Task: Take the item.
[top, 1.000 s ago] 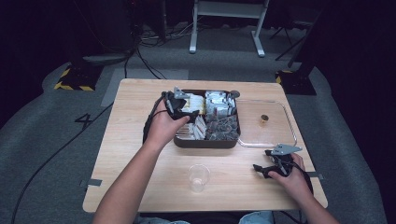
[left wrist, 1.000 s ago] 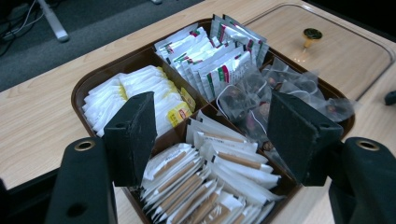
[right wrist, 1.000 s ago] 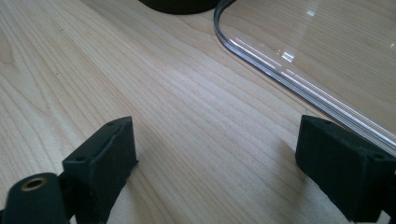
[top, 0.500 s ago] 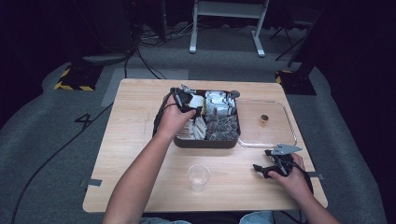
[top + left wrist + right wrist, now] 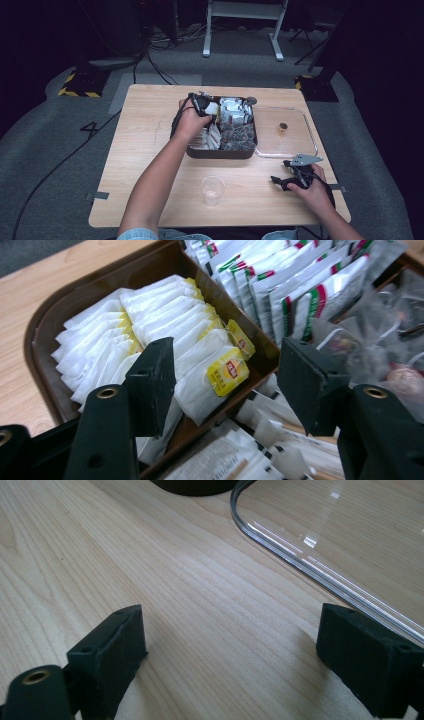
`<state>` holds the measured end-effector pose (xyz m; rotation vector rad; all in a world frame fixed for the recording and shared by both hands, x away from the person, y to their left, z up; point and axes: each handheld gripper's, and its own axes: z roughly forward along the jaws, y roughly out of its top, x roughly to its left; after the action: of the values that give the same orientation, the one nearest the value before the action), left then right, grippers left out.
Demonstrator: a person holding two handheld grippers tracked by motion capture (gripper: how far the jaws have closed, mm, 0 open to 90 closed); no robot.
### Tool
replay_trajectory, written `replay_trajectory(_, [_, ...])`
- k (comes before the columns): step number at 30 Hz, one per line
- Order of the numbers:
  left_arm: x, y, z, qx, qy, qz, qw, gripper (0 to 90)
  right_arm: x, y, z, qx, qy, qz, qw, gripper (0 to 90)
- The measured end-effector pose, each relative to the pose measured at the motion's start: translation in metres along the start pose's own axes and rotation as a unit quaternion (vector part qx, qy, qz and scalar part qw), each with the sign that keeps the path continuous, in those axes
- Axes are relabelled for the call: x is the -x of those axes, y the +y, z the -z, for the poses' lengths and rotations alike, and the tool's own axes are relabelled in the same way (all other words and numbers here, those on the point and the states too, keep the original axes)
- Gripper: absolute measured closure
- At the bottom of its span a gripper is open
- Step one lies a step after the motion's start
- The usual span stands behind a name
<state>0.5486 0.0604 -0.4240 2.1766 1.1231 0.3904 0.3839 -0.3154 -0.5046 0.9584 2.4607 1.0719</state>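
The left gripper (image 5: 225, 385) hangs over the brown tray (image 5: 220, 151), its fingers (image 5: 152, 382) parted and just now drawing closer together, though nothing is pinched yet. Between the fingers, and a little beyond their tips, lie the white tea bags (image 5: 150, 335) packed in a row in the tray's corner compartment; the nearest one shows a yellow tag (image 5: 228, 372) (the tag sits almost midway between the two fingers). Past the far finger stand silver packets (image 5: 295, 285) with red and green stripes, and below the fingers lie paper sachets (image 5: 235, 455).

The right gripper (image 5: 230, 650) rests low over the counter (image 5: 190, 605), fingers (image 5: 112, 645) spread wide and released, bare wood between them. Just beyond its far finger curves the rim of the clear lid (image 5: 320, 575), and a clear cup (image 5: 212, 190) stands well off to that gripper's side
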Motion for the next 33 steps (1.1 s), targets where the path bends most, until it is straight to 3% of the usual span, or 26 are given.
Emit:
replay_trajectory(7, [-0.011,0.001,-0.014,-0.015,0.005,0.008,0.9998,45.1,0.0,0.0,0.0,0.0,0.0,0.0,1.0,12.5])
replay_trajectory(12, [-0.018,0.0,-0.019,-0.029,-0.01,0.028,0.9991,53.2,0.0,0.0,0.0,0.0,0.0,0.0,1.0,12.5])
replay_trajectory(26, [-0.022,0.001,-0.028,-0.049,-0.019,0.042,0.9977,60.7,0.0,0.0,0.0,0.0,0.0,0.001,1.0,12.7])
replay_trajectory(33, [-0.02,0.002,-0.03,-0.066,-0.015,0.038,0.997,64.4,0.0,0.0,0.0,0.0,0.0,0.001,1.0,12.8])
